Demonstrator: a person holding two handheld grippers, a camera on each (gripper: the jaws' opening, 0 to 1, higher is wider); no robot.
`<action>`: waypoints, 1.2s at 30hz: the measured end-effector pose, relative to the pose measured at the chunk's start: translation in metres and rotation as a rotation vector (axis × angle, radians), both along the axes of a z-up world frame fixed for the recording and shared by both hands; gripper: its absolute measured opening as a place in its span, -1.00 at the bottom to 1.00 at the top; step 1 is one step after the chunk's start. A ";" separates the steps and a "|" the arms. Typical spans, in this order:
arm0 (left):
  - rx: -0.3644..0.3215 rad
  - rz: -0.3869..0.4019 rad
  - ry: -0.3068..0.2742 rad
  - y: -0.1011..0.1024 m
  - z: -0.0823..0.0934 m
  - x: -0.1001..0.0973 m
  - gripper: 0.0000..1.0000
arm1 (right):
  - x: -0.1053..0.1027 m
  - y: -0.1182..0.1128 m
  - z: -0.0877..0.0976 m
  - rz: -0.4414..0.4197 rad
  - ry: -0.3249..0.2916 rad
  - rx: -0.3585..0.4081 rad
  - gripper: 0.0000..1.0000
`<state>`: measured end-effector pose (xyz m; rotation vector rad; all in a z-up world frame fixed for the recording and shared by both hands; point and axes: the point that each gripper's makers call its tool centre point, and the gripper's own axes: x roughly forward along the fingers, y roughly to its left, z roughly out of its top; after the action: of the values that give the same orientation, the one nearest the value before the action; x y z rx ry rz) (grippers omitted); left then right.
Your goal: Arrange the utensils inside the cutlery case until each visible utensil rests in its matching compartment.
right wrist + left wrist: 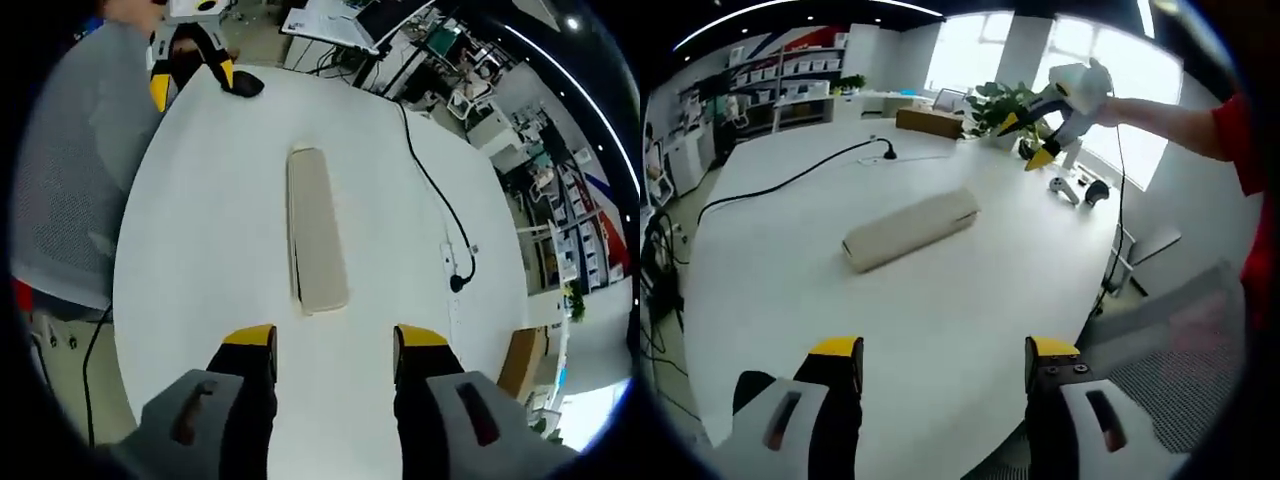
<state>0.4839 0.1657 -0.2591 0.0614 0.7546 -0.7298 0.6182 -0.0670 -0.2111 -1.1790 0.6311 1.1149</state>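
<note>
A long beige cutlery case (910, 228) lies closed in the middle of the white round table (790, 290). No utensils can be seen. In the left gripper view my left gripper (943, 362) stands open near the table's edge, well short of the case. My right gripper (1032, 140) hangs in the air beyond the case, held by an outstretched arm, jaws apart. In the right gripper view the case (316, 228) lies lengthwise ahead of my open right gripper (335, 352), and the left gripper (190, 68) shows open at the far table edge.
A black cable (790, 180) runs across the table to a small plug stand (888, 154). A cardboard box (930, 122), a potted plant (1002, 105) and small dark items (1080, 190) sit at the far edge. A grey mesh chair (1180, 350) stands beside the table.
</note>
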 end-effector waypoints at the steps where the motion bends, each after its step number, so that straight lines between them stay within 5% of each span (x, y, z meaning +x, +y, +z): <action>1: -0.005 0.004 -0.007 0.000 0.003 0.002 0.36 | 0.000 0.002 -0.002 0.020 -0.008 -0.005 -0.08; 5: -0.010 -0.019 -0.022 -0.007 0.016 0.008 0.37 | -0.003 0.015 -0.019 -0.063 0.065 0.089 -0.03; 13: 0.030 -0.063 -0.070 -0.009 0.024 0.018 0.38 | 0.003 0.022 -0.051 -0.015 0.090 0.027 -0.07; 18: 0.077 -0.072 -0.043 -0.006 0.012 0.025 0.40 | 0.022 0.018 -0.068 -0.017 0.004 -0.036 -0.34; 24: 0.148 -0.128 -0.064 -0.006 0.006 0.042 0.40 | 0.023 0.021 -0.088 -0.019 0.058 -0.043 -0.30; 36: 0.110 -0.097 -0.064 -0.012 0.010 0.042 0.40 | 0.031 0.021 -0.104 0.048 0.062 -0.114 -0.30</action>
<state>0.5261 0.1532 -0.2492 0.2212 0.7342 -0.7744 0.6496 -0.0459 -0.3147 -1.2658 0.7255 1.1722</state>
